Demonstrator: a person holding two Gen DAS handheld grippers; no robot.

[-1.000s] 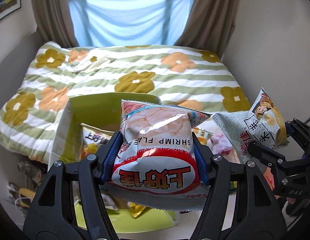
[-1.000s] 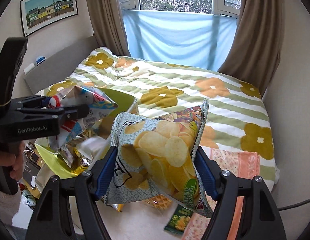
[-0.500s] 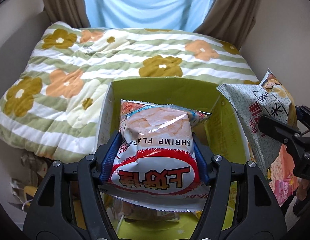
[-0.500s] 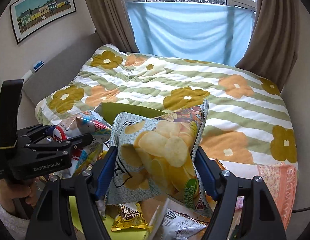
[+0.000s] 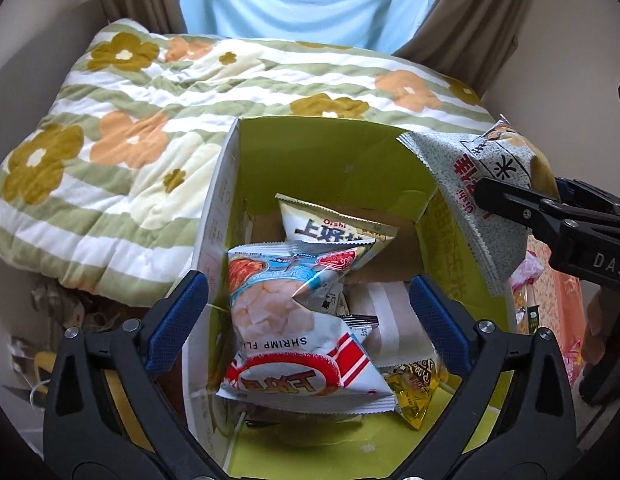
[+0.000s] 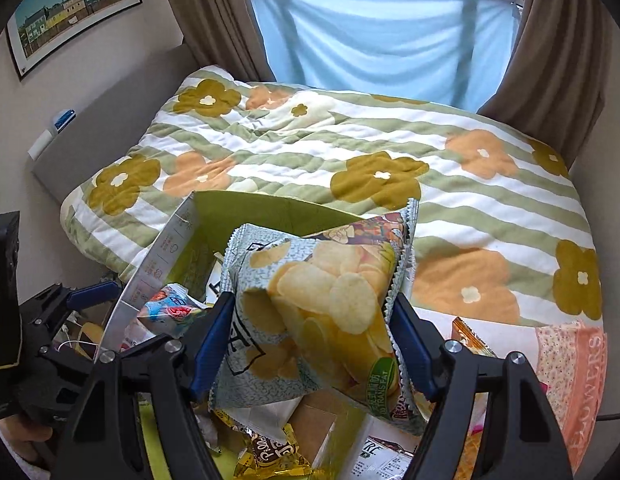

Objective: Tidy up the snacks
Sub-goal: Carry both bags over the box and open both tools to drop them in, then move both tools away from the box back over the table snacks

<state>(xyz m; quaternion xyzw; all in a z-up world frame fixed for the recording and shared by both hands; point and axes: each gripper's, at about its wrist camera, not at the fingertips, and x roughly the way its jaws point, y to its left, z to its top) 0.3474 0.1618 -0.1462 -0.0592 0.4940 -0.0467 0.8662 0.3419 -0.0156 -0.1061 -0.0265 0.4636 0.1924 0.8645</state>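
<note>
Right gripper (image 6: pixel 312 332) clamps a grey-green potato chip bag (image 6: pixel 322 316) between its blue pads (image 6: pixel 211 340), jaws just easing apart, pads still pressing the bag's sides. Bag hangs tilted over an open yellow-green cardboard box (image 6: pixel 181 232) that sits against the floral quilt (image 6: pixel 350 152) on the bed. Inside the box, a shrimp snack bag (image 6: pixel 169 310) lies low at left, a small gold packet (image 6: pixel 269 456) near the bottom edge. Left gripper (image 6: pixel 69 300) sits at the far left beside the box wall; its jaw state is unclear here. Pink patterned bag (image 6: pixel 570 372) lies right of the box. Blue curtain (image 6: pixel 374 36) hangs behind the bed, framed picture (image 6: pixel 69 8) on the wall.
</note>
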